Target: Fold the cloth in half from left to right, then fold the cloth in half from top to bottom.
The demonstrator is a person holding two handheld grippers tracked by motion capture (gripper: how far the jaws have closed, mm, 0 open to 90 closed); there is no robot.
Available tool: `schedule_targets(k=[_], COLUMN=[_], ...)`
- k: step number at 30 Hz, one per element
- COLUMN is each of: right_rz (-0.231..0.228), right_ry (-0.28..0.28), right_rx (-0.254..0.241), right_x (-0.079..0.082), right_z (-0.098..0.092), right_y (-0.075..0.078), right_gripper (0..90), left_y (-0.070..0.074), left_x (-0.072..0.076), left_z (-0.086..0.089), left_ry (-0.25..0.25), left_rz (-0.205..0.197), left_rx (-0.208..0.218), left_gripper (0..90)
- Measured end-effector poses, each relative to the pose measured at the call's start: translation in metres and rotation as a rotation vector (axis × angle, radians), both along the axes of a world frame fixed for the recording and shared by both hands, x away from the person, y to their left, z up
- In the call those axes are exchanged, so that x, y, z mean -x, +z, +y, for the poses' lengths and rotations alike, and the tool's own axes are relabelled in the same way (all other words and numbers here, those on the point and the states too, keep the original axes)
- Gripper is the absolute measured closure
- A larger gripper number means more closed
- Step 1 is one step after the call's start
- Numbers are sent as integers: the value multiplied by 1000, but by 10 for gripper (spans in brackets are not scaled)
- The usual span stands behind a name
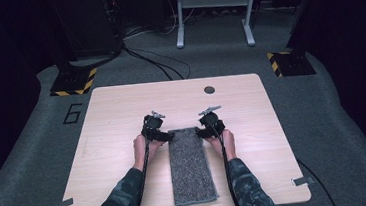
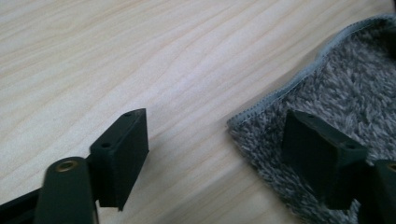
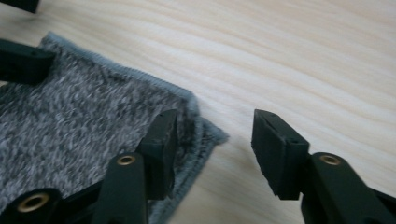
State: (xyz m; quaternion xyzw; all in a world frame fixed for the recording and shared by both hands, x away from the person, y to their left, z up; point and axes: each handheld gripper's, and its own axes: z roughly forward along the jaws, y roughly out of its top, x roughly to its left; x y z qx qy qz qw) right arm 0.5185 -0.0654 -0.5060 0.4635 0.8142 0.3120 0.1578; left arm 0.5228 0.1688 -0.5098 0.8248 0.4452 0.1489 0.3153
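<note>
High view: the towel [image 1: 191,166] lies folded lengthwise on the table [image 1: 111,114], the left gripper [image 1: 163,136] and right gripper [image 1: 204,131] at its far corners. A "6" [image 1: 73,113] marks the floor.
Left gripper view: jaws open, straddling the corner.
Right gripper view: jaws open, astride the other corner.

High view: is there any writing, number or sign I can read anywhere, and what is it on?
"6": a large dark numeral on the grey carpet floor, left of the light wooden table.
Yellow-and-black hazard stripes, a warning marking without words, edge the two black stand bases on the floor.
Nothing readable shows on the folded grey fleecy towel or the table.
</note>
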Motion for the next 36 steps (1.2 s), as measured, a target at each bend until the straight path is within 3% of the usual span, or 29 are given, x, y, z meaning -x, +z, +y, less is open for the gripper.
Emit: schedule_targets(k=[6,10,13,19,23,36], right_rz=[4,3,-1,24,43,-4], right_ry=[9,37,26,27,18,-8], right_rx=[-16,-6,-11,-26,-78,-77], right_x=[-2,-2,0,0,0,7], right_z=[0,1,2,4,0,2], right_y=[-4,-4,-4,-3,-5,-8], right_gripper=[615,678,721,835,858,864], left_y=[0,-1,0,0,0,-1], left_x=[3,6,8,9,9,11], left_z=[-5,-11,-12,-14,-14,-19], left_ry=[-36,-47,-54,-79,-75,-56], left_rz=[-8,-24,-24,-12,-15,-31], left_rx=[-20,-16,-12,-8,-8,-2], left_gripper=[410,541,621,708,735,847])
